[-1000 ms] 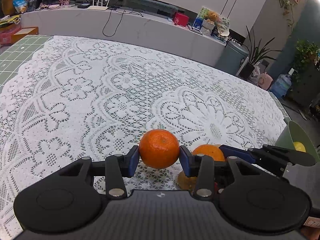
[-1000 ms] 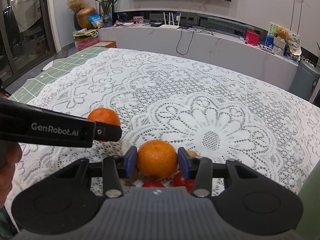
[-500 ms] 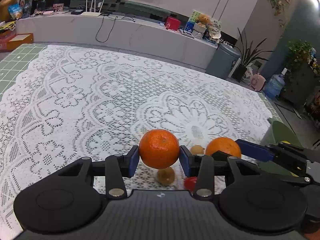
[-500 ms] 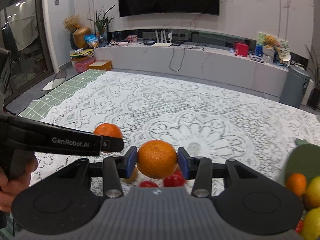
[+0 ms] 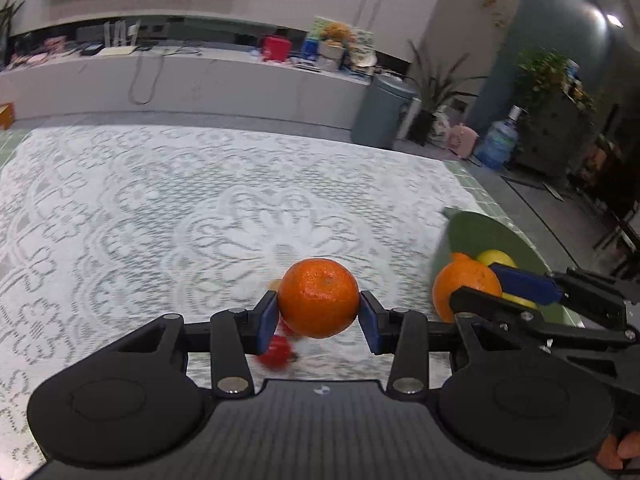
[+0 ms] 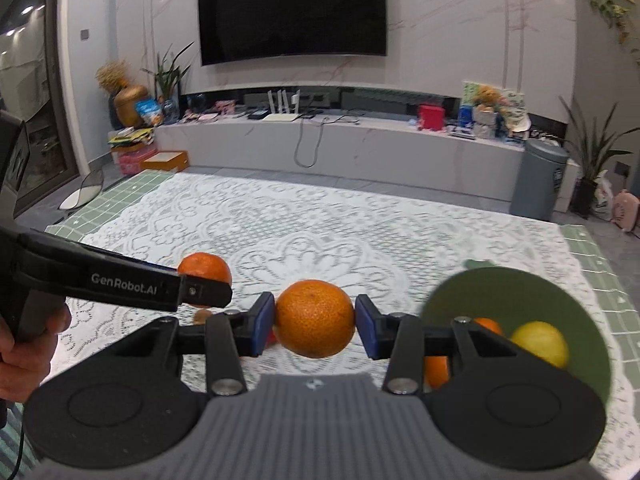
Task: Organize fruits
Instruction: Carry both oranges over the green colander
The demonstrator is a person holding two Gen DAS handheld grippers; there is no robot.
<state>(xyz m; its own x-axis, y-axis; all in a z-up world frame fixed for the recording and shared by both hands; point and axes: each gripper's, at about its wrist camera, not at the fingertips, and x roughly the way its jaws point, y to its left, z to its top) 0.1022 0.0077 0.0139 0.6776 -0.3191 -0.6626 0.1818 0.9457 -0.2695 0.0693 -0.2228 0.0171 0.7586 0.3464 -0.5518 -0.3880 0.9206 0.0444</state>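
My left gripper (image 5: 319,317) is shut on an orange (image 5: 319,297) and holds it above the lace tablecloth. My right gripper (image 6: 315,325) is shut on another orange (image 6: 315,323), also in the air. In the left wrist view that second orange (image 5: 460,285) sits at the right, beside the green bowl (image 5: 480,234). In the right wrist view the green bowl (image 6: 520,292) lies to the right and holds a lemon (image 6: 540,343) and an orange fruit (image 6: 489,325). The left gripper's orange (image 6: 204,268) shows at the left.
Small fruits lie on the tablecloth under the grippers: a red one (image 5: 276,354) and a brown one (image 6: 203,315). The lace cloth (image 6: 320,232) covers a green grid mat (image 6: 588,248). A long grey cabinet (image 6: 360,152) and a bin (image 6: 538,184) stand behind.
Both grippers have risen and swung right with their oranges. The green bowl has come more fully into both views.
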